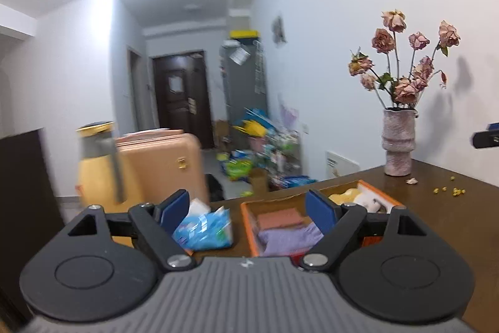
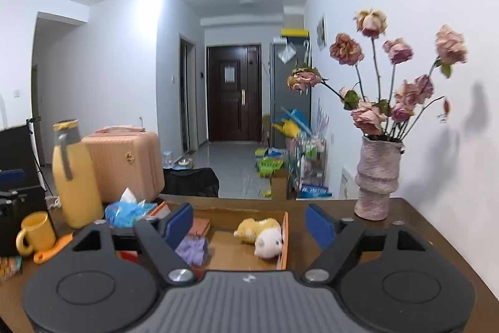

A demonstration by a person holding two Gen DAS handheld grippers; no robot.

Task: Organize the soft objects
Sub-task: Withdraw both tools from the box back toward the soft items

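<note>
An orange-rimmed box [image 1: 245, 217] [image 2: 284, 239] lies on the brown table. It holds a folded purple cloth [image 1: 287, 237] [image 2: 192, 250], a folded pink cloth [image 1: 279, 219] [image 2: 199, 227] and a yellow-and-white plush toy [image 2: 263, 234] [image 1: 358, 197]. My left gripper [image 1: 248, 208] hovers above the box's left part, open, with nothing between its blue pads. My right gripper [image 2: 249, 223] hangs over the box, open and empty. The tip of the right gripper [image 1: 486, 138] shows at the right edge of the left wrist view.
A blue tissue pack [image 1: 204, 228] [image 2: 128, 213] lies left of the box. A yellow flask [image 2: 75, 173] and a yellow mug [image 2: 36, 231] stand further left. A pink vase with dried roses [image 2: 377, 177] [image 1: 399, 142] stands at the back right by the wall. Pink suitcases [image 2: 124, 164] stand behind the table.
</note>
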